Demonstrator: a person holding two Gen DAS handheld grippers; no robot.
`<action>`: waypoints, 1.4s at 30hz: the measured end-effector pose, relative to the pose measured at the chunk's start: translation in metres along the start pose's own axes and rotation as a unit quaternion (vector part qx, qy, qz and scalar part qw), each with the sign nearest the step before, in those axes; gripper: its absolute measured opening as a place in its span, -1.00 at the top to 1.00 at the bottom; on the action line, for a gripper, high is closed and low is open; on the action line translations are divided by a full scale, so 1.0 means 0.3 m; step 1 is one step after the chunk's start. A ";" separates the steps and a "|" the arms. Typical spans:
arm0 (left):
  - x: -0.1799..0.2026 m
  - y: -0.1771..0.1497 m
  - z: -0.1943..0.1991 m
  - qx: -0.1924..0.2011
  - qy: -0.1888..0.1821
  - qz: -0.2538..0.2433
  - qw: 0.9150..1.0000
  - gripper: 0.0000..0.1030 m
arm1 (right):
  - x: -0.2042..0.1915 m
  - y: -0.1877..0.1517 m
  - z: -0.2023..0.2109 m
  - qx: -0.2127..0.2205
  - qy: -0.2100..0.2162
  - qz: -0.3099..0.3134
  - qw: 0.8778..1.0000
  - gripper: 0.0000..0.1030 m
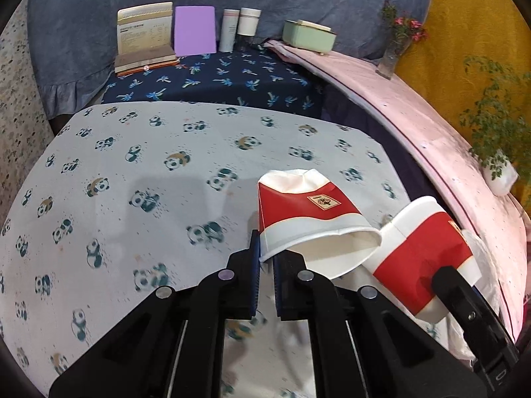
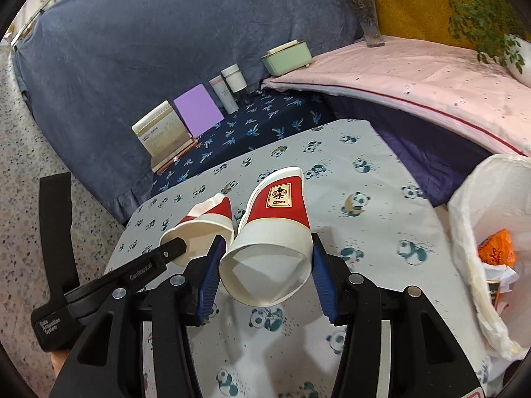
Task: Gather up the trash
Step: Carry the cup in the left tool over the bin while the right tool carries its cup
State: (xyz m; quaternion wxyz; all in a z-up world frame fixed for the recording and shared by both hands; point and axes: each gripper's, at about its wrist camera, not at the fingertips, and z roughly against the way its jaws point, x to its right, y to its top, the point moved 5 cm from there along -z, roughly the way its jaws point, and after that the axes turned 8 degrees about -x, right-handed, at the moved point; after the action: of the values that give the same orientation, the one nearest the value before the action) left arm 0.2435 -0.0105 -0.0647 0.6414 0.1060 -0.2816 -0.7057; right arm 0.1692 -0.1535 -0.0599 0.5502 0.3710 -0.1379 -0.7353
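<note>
Above the panda-print tablecloth (image 2: 381, 232), the left gripper (image 1: 265, 272) pinches a crushed paper cup (image 1: 308, 212) and the right gripper (image 2: 265, 265) clamps a round paper cup (image 2: 275, 229), both probably going next into the white trash bag (image 2: 464, 219).

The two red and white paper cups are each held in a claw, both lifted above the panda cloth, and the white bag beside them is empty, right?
Not quite: the white bag is not empty. The right wrist view shows an orange wrapper and other scraps inside. The rest holds: the left claw pinches the crushed cup by its rim, the right claw grips the other cup, both above the panda cloth.
</note>
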 end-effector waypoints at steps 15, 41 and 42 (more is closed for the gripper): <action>0.333 -0.146 0.131 0.002 -0.043 -0.066 0.997 0.87 | 0.235 -0.039 0.312 0.060 -0.034 -0.057 0.996 0.06; 0.776 -0.310 0.139 -0.026 -0.096 -0.176 0.979 0.87 | 0.625 -0.120 0.608 0.119 -0.088 -0.147 0.978 0.06; 0.787 -0.313 0.136 -0.027 -0.097 -0.179 0.979 0.87 | 0.638 -0.123 0.613 0.120 -0.090 -0.150 0.977 0.06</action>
State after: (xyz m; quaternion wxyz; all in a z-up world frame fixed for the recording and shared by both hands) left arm 0.1068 -0.2259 -0.0315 0.4769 0.0683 -0.2997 -0.8234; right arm -0.0080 -0.3526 -0.0315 0.3706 0.3828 -0.2166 -0.8180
